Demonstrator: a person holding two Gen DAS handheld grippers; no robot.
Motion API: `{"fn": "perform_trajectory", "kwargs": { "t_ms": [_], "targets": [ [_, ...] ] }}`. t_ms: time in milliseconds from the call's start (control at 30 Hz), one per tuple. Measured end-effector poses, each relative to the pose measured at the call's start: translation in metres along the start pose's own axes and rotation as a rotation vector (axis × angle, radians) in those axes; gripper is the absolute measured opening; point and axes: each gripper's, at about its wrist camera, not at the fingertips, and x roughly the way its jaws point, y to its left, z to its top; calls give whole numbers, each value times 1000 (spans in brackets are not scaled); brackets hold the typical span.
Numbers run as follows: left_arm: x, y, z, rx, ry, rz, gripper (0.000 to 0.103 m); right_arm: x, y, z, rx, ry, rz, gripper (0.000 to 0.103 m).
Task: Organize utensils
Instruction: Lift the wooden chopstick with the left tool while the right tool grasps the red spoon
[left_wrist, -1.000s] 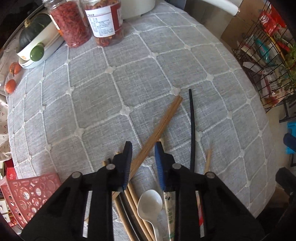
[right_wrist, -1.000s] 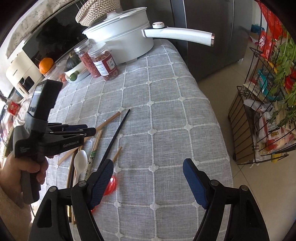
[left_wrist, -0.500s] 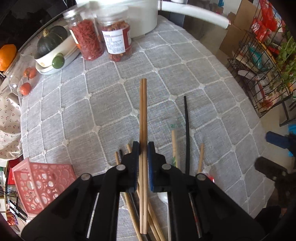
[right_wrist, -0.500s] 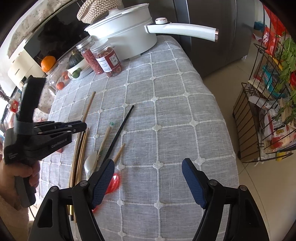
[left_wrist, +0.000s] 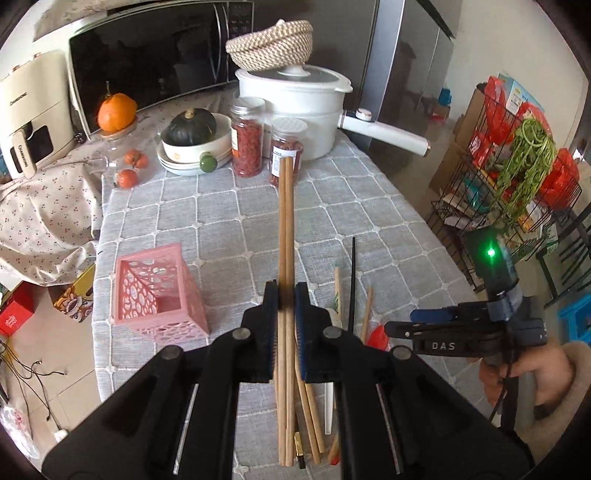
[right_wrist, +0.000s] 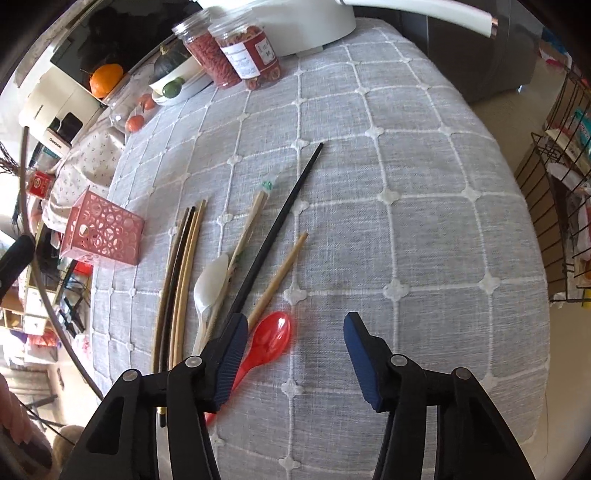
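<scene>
My left gripper (left_wrist: 285, 295) is shut on a pair of wooden chopsticks (left_wrist: 286, 229) and holds them lifted above the table, pointing away. A pink perforated basket (left_wrist: 157, 291) stands to its left; it also shows in the right wrist view (right_wrist: 103, 232). My right gripper (right_wrist: 295, 332) is open and empty, low over the table. Just in front of it lie a red spoon (right_wrist: 267, 341), a white spoon (right_wrist: 210, 280), a black chopstick (right_wrist: 280, 218), a short wooden chopstick (right_wrist: 279, 278), a paper-sleeved pair (right_wrist: 247, 225) and several long brown chopsticks (right_wrist: 181, 280).
The grey checked tablecloth (right_wrist: 406, 184) covers the table. At the back stand two jars (left_wrist: 255, 147), a white pot with a long handle (left_wrist: 306, 99), a bowl with a squash (left_wrist: 192, 136) and tomatoes (left_wrist: 129, 170). A wire rack (left_wrist: 517, 166) stands off the right edge.
My left gripper shut on the wooden chopstick pair and lifted it off the table, tilting up to face the back. My right gripper moved lower toward the spoons, still open.
</scene>
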Motion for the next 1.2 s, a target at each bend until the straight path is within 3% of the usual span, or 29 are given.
{"fn": "perform_trajectory", "kwargs": {
  "t_ms": [67, 433, 533, 600, 633, 900, 1200],
  "targets": [
    [-5, 10, -13, -38, -44, -34, 10, 9, 1, -2, 6, 20, 8, 47],
    [0, 35, -32, -80, -11, -40, 10, 28, 1, -7, 52, 40, 75, 25],
    [1, 37, -36, -84, -8, -36, 10, 29, 12, -7, -3, 26, 31, 22],
    [-1, 40, -37, -90, -18, -31, 10, 30, 20, -8, -62, 14, -27, 11],
    [-2, 42, -37, -98, -27, -27, 10, 29, 20, -9, -82, 9, -48, 10],
    [-38, 65, -25, -198, -268, 69, 10, 8, 22, -7, -73, -35, 21, 3],
    [-58, 99, -10, -313, -565, 181, 10, -45, 47, -6, -132, -207, 25, 2]
  ]
}}
